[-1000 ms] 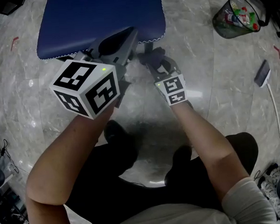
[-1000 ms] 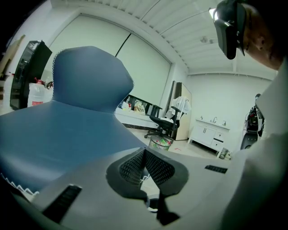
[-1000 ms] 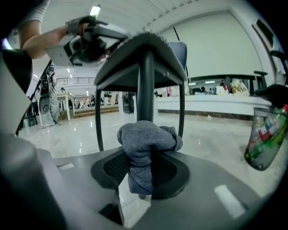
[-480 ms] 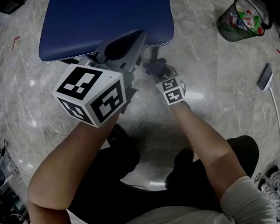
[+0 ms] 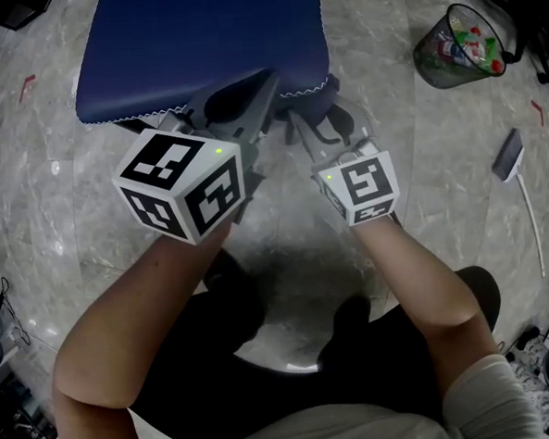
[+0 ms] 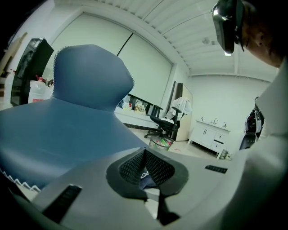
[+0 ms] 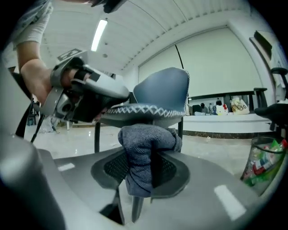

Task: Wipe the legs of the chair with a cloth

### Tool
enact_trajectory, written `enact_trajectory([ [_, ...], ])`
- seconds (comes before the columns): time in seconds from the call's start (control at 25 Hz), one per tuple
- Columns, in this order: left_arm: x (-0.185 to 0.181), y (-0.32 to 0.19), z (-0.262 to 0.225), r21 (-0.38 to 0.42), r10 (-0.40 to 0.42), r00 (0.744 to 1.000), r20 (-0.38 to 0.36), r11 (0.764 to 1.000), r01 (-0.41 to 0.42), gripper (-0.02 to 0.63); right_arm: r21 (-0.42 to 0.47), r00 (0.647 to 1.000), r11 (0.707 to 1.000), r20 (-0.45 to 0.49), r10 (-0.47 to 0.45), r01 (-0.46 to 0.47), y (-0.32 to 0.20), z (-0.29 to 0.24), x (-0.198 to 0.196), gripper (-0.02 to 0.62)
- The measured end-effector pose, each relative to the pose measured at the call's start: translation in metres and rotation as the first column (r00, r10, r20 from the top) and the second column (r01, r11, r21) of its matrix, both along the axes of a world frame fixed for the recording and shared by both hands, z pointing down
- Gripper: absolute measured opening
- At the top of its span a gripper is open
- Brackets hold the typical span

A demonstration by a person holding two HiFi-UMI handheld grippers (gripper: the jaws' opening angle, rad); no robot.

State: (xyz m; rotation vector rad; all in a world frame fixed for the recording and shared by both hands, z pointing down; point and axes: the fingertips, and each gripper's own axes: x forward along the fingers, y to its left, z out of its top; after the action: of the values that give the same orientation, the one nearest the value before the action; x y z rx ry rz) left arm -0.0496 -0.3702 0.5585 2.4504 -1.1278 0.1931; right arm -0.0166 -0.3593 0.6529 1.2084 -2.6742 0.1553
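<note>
Left gripper (image 6: pixel 145 158): jaws pressed together, nothing between them, at the front edge of the blue padded chair (image 5: pixel 199 42).
Right gripper (image 7: pixel 149 162): clamped on the grey knitted cloth (image 7: pixel 145 137).
Cloth: just below the seat's stitched edge.

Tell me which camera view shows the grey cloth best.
The right gripper view. There the cloth fills the centre, pinched between the right tongs, with its weave clear. The head view shows only a dark bunch beside the blue seat. The left gripper view does not show it.
</note>
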Motion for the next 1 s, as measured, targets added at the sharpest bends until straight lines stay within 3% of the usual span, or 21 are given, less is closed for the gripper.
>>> enact_trajectory([
  [0.12, 0.001, 0.000, 0.001, -0.003, 0.002, 1.000, -0.003, 1.000, -0.002, 0.005, -0.082, 1.000, 0.997, -0.030, 0.010, -0.012, 0.007, 0.066, 0.002, 0.124],
  [0.32, 0.000, -0.005, -0.001, -0.021, 0.007, 1.000, -0.027, 1.000, -0.008, 0.005, -0.266, 0.994, 0.963, -0.107, 0.010, -0.038, 0.016, 0.190, -0.001, 0.127],
  [0.56, 0.001, -0.005, 0.002, -0.016, 0.000, 1.000, -0.026, 1.000, 0.000, 0.005, -0.473, 0.985, 0.878, -0.171, -0.008, -0.075, 0.028, 0.278, 0.000, 0.124],
  [0.68, 0.002, -0.005, 0.002, -0.004, 0.004, 1.000, -0.013, 1.000, -0.004, 0.005, -0.478, 0.982, 0.876, -0.188, -0.023, -0.071, 0.027, 0.260, -0.002, 0.121],
  [0.8, 0.002, -0.004, 0.003, 0.008, 0.011, 1.000, -0.004, 1.000, -0.011, 0.005, -0.413, 0.984, 0.910, -0.174, -0.045, -0.032, 0.018, 0.201, -0.001, 0.120],
  [1.0, 0.000, -0.001, 0.006, -0.012, 0.014, 1.000, 0.001, 1.000, -0.014, 0.005, -0.244, 0.991, 0.968, -0.102, -0.082, 0.055, 0.001, 0.059, -0.002, 0.121],
])
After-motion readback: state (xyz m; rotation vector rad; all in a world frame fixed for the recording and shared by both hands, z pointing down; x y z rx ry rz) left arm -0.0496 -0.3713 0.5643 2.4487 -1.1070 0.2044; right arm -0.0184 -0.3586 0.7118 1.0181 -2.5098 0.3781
